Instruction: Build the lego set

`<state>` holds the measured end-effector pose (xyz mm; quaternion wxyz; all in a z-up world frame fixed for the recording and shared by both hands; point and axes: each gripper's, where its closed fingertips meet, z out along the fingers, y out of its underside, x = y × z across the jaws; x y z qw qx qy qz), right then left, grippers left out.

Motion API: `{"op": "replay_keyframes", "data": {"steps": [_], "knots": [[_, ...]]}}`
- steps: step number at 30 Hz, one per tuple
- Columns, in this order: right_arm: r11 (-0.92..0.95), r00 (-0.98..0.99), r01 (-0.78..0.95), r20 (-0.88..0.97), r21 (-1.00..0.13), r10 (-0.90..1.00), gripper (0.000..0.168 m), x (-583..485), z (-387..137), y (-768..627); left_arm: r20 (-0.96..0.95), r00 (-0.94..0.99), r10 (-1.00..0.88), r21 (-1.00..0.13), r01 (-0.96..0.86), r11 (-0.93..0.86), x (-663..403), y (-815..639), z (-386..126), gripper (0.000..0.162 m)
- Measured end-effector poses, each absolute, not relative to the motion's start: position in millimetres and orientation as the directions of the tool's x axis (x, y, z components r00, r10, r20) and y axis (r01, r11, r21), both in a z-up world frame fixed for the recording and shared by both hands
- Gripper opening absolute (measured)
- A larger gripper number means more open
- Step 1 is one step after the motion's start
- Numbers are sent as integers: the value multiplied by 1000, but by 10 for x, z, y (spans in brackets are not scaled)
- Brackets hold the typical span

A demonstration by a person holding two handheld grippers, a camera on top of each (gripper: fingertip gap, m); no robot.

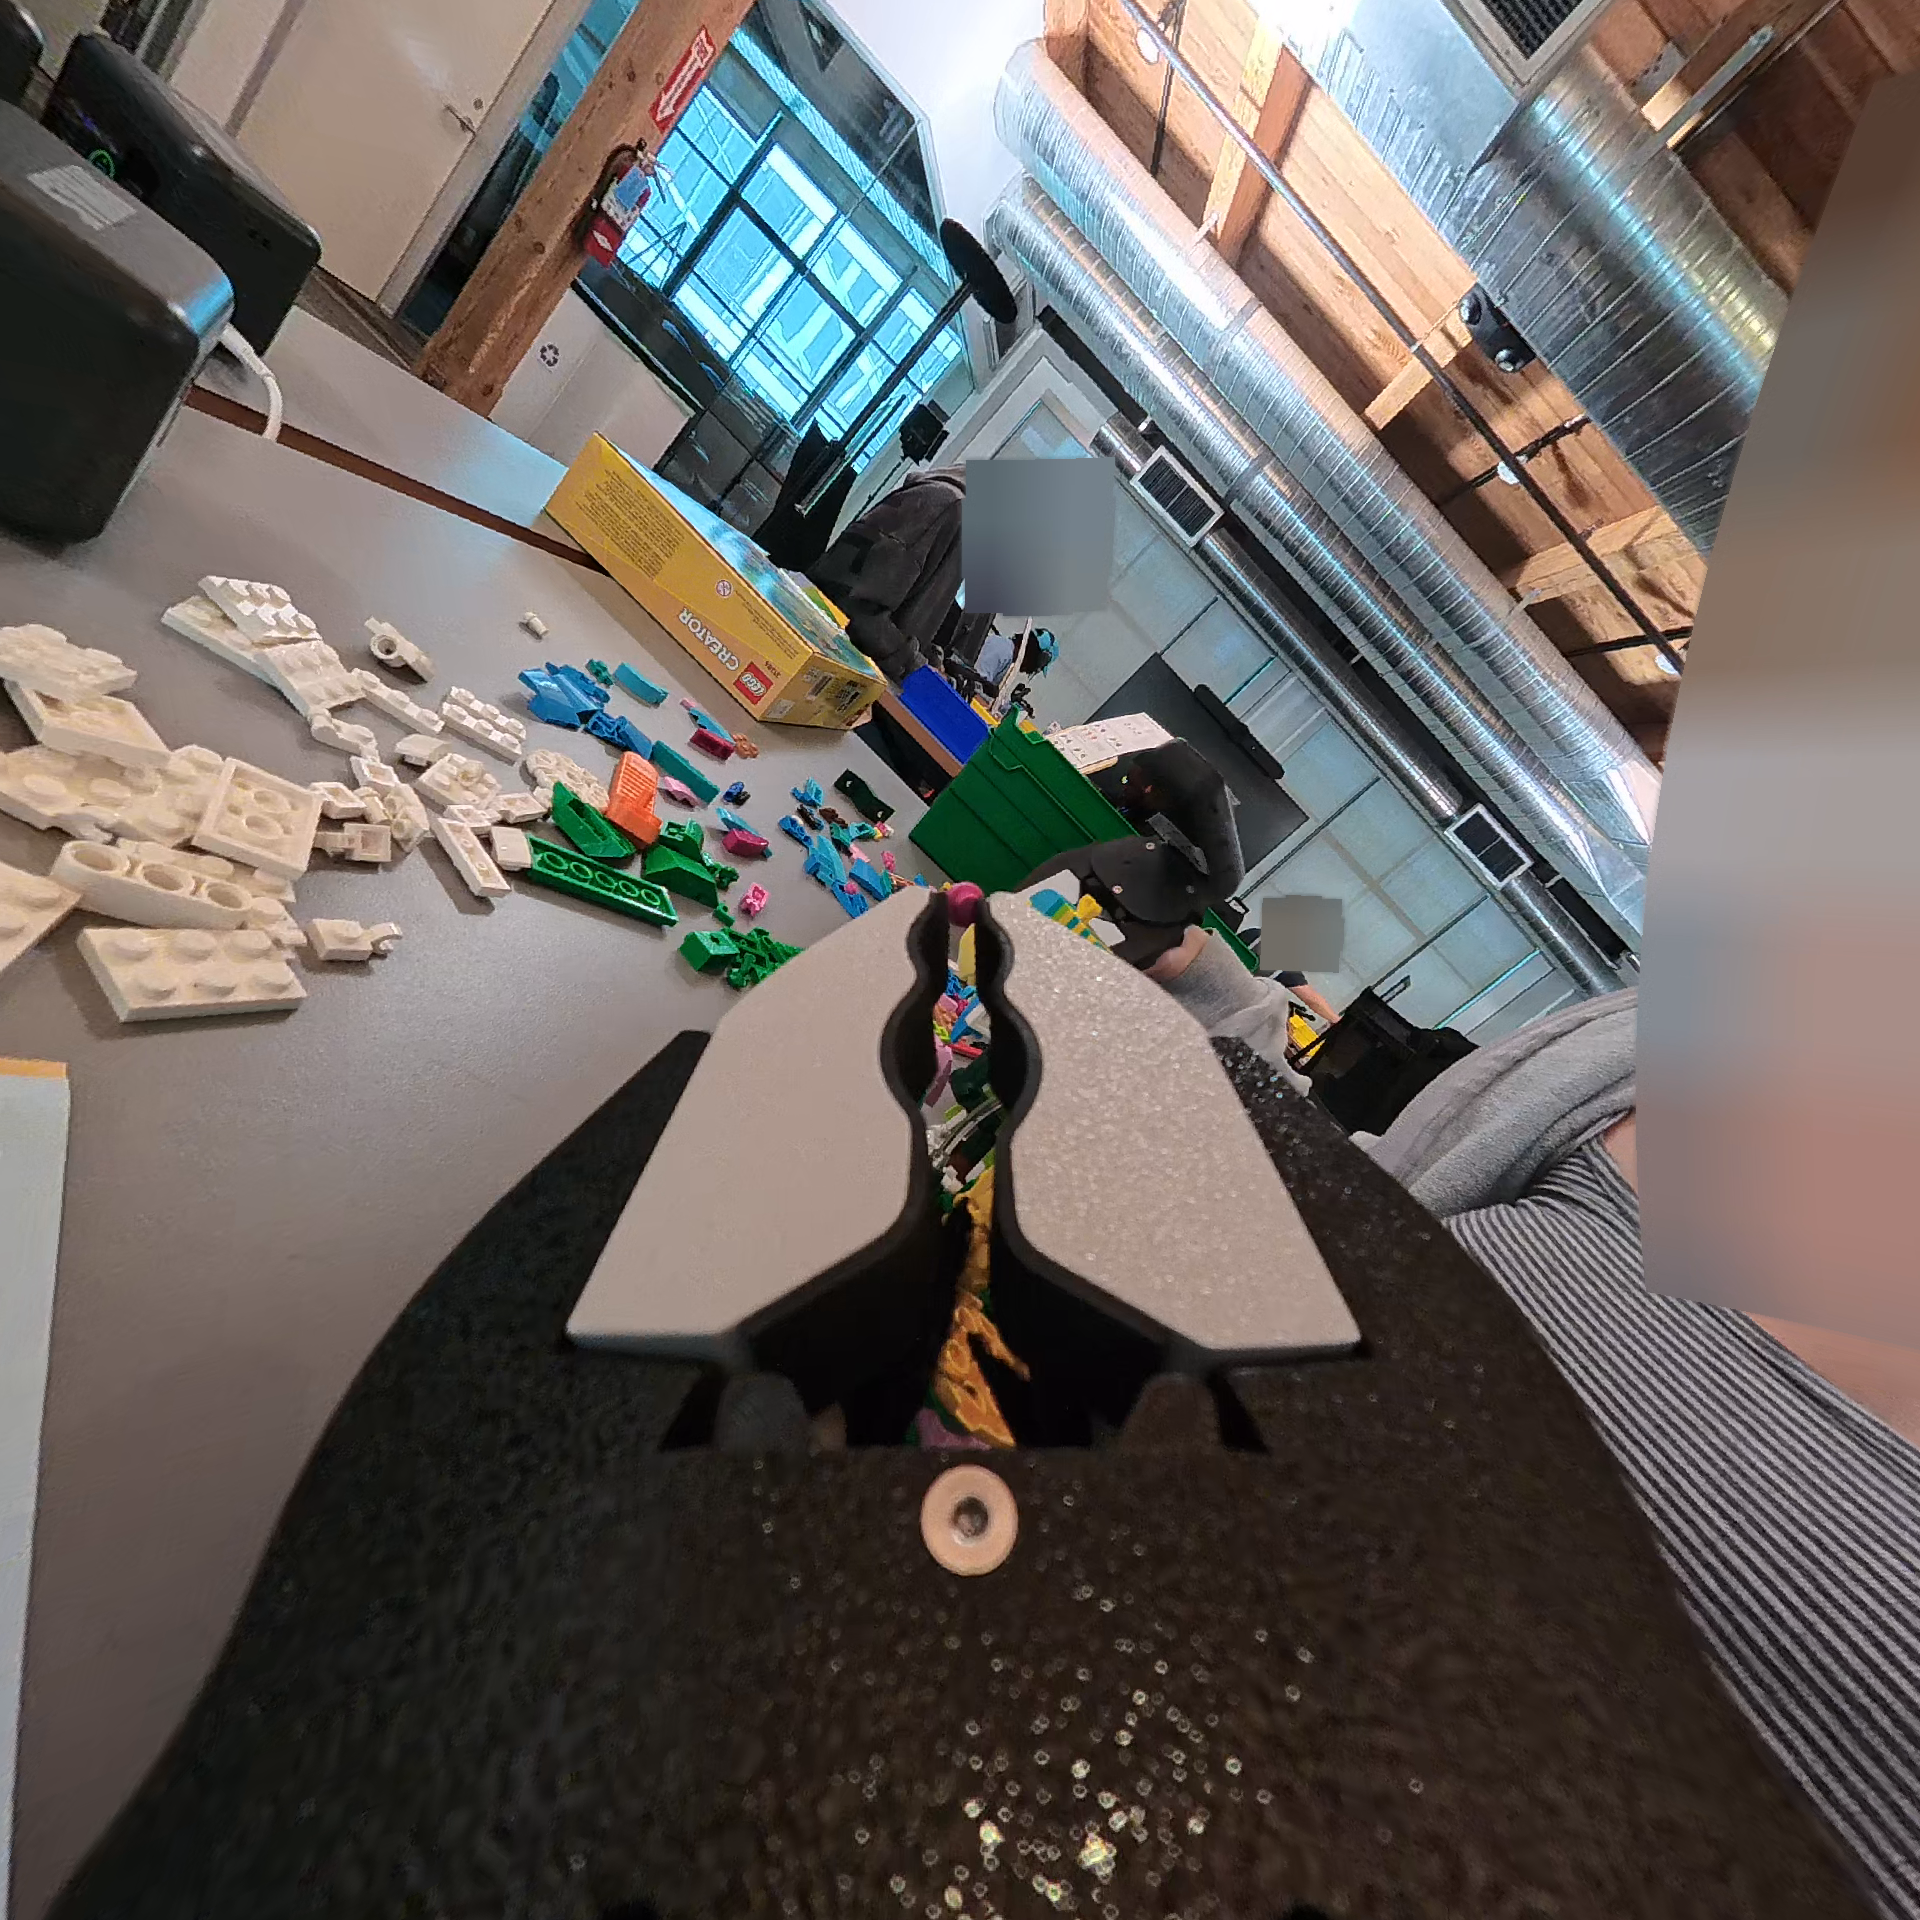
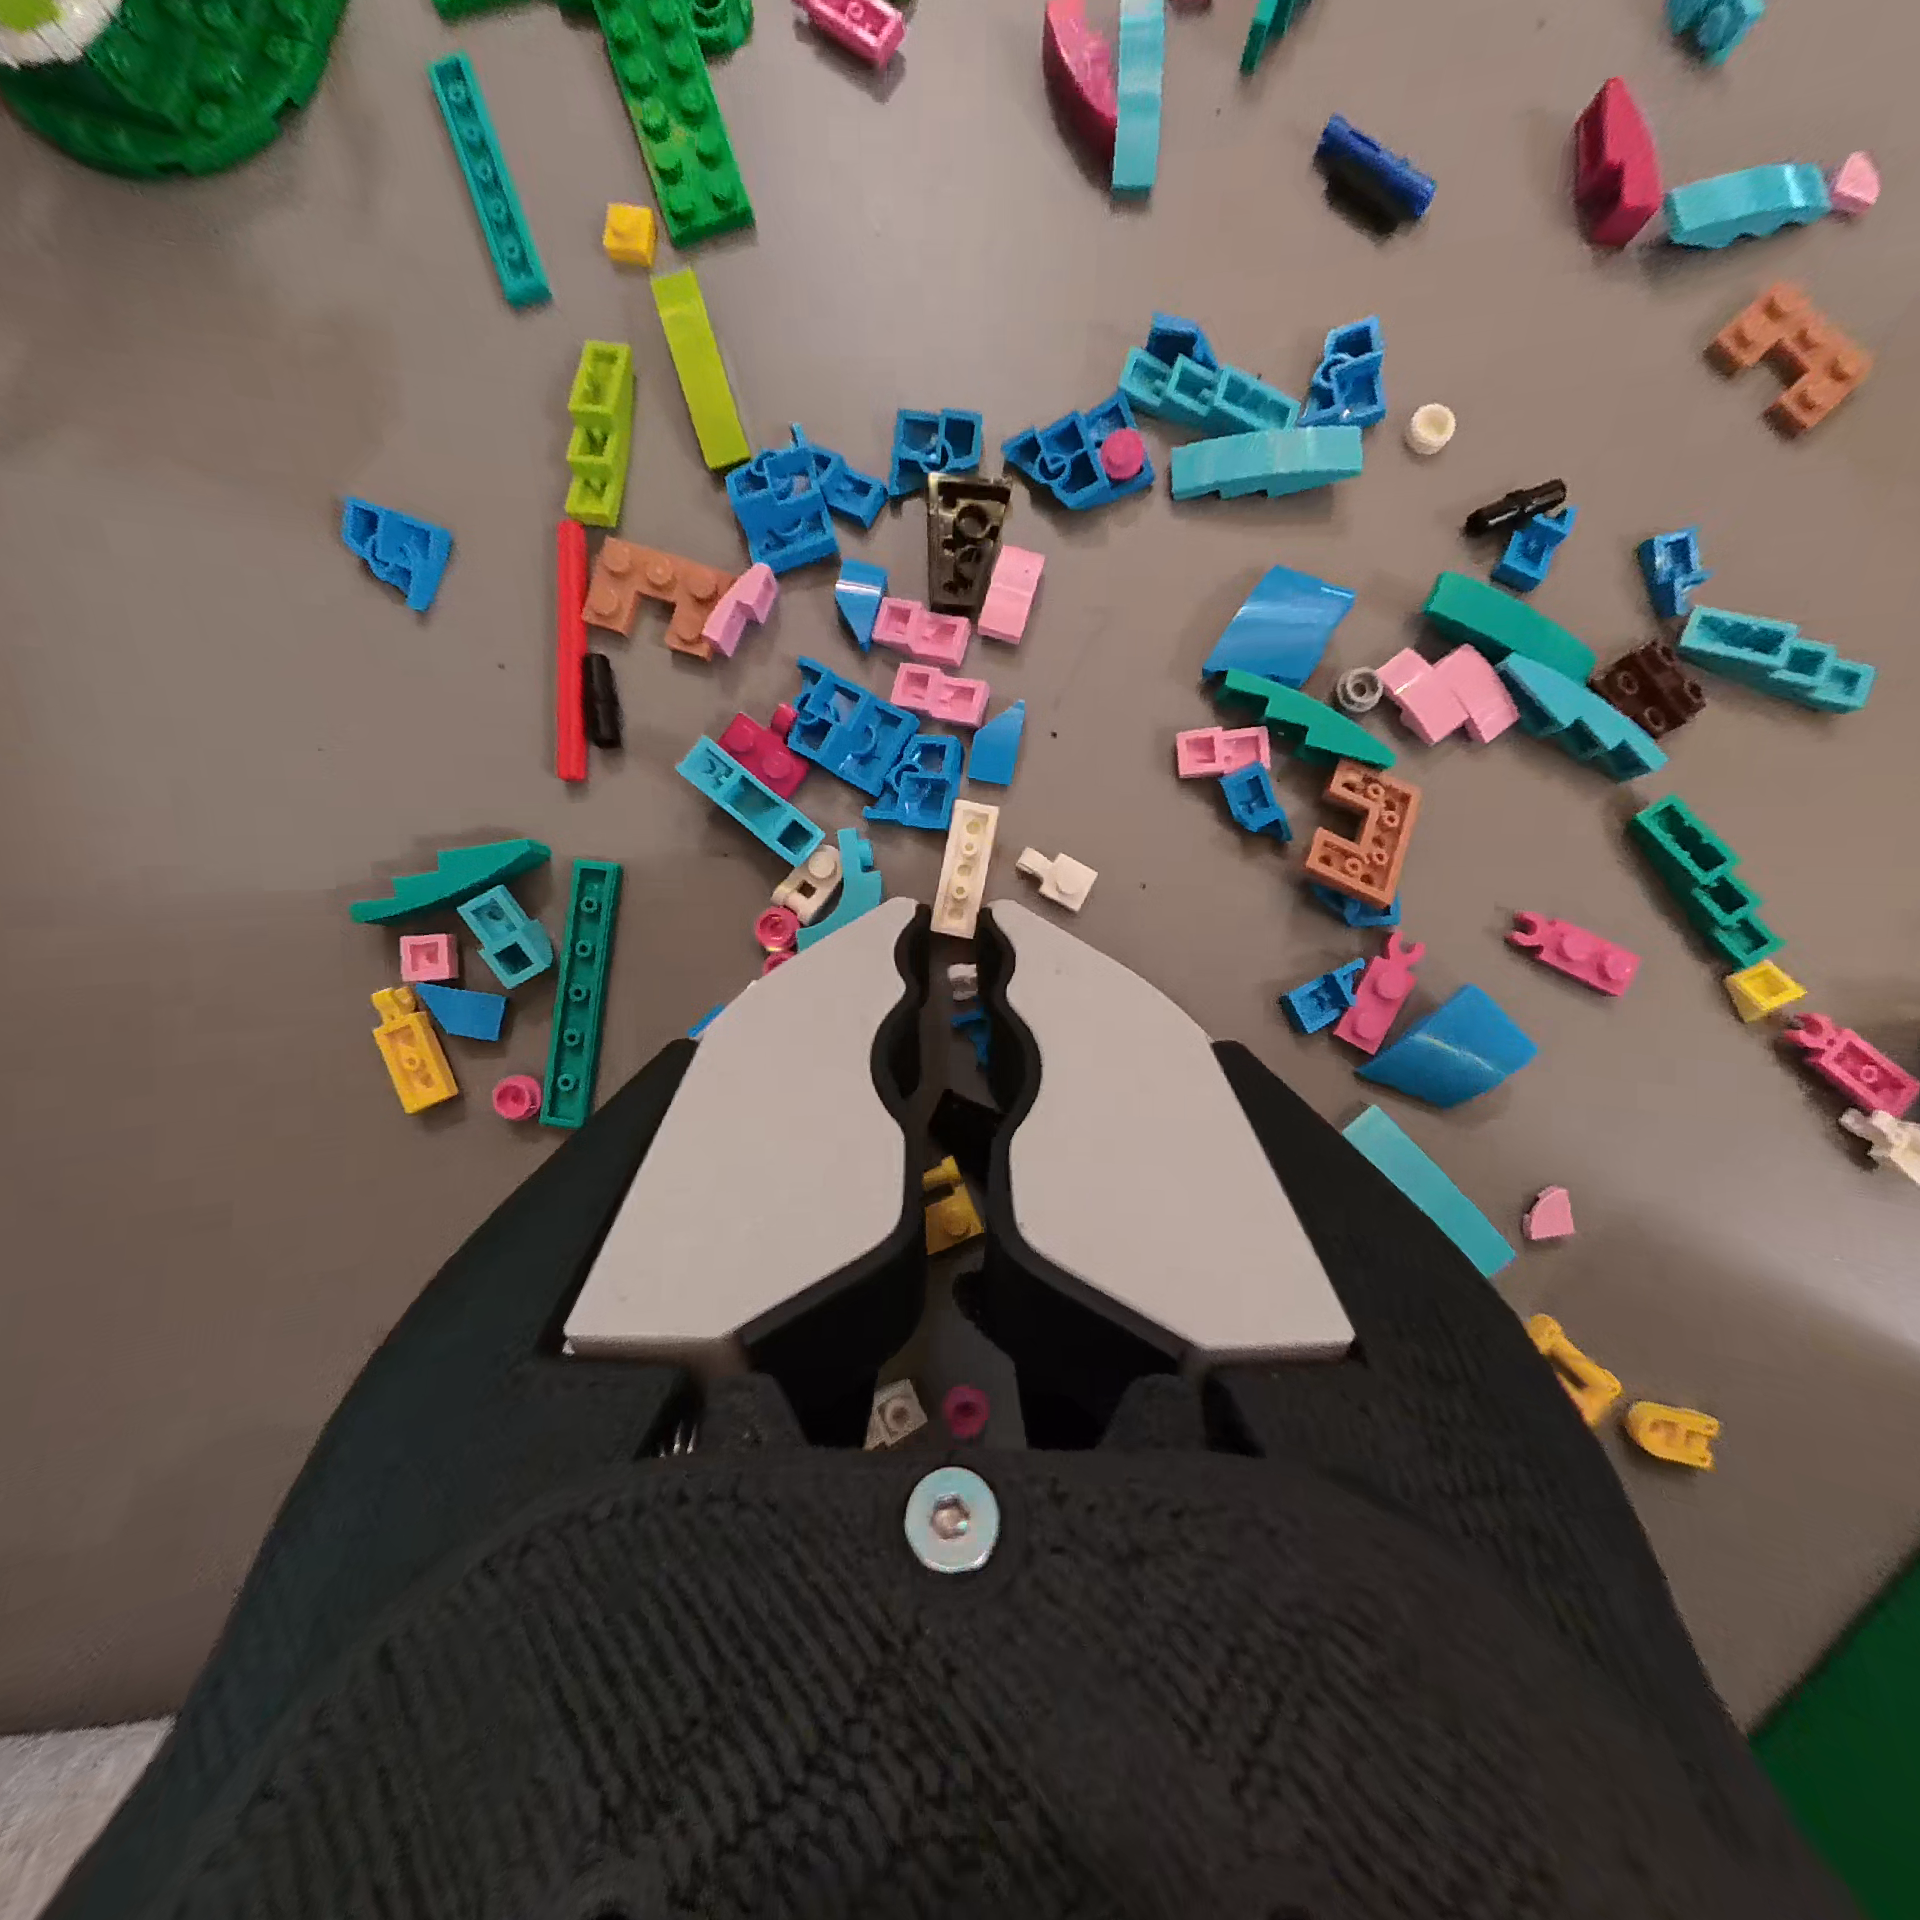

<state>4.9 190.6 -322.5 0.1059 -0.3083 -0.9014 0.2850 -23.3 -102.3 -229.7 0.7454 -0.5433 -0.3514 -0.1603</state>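
My left gripper [image 1: 961, 916] is raised above the grey table [image 1: 364, 1143], tilted, and shut on a small magenta round piece [image 1: 964, 898] at its fingertips. My right gripper [image 2: 954, 927] points down at the table [image 2: 260, 623] and is shut on the near end of a white narrow plate [image 2: 966, 862], which sticks out forward over a scatter of blue, pink, teal and brown pieces [image 2: 862, 727]. A green round build [image 2: 156, 94] sits at the top left of the right wrist view.
White plates [image 1: 208, 810] and green pieces [image 1: 623, 862] lie at the left. A yellow set box [image 1: 707, 592] lies at the table's far edge, with a black device [image 1: 83, 343] at the far left and a green bin [image 1: 997, 810] beyond. A striped sleeve [image 1: 1714, 1507] is at the right. There is about 30 cm between the tips of the two grippers.
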Motion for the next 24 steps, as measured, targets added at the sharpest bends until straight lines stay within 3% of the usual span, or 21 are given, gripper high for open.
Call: {"op": "replay_keyframes", "data": {"steps": [3,6,8,10,13,16,19,24], "knots": [[703,-790,381,183,-601,585,7,-48,-3119,1907,699,701,142,-696,621,360,-234,-1025,-2296,4],[804,-685,76,555,-589,471,7,-249,-2759,1849,701,699,141,-694,622,362,-237,-1028,-2294,4],[886,-432,-188,846,-424,313,6,-342,-2343,1765,702,698,139,-692,623,365,-239,-1033,-2293,4],[918,-118,-359,984,-165,131,6,-306,-1961,1625,704,697,138,-690,624,366,-241,-1034,-2292,4],[911,209,-379,974,164,-88,6,-231,-1674,1482,704,697,137,-690,625,366,-241,-1033,-2292,4],[866,437,-307,867,394,-240,6,-158,-1526,1388,703,697,137,-690,624,366,-240,-1034,-2291,4],[832,533,-290,802,473,-270,6,-60,-1465,1274,703,698,137,-691,624,366,-240,-1033,-2292,4],[835,553,-298,796,463,-244,6,9,-1414,1213,702,699,139,-692,623,364,-238,-1031,-2294,4]]}}
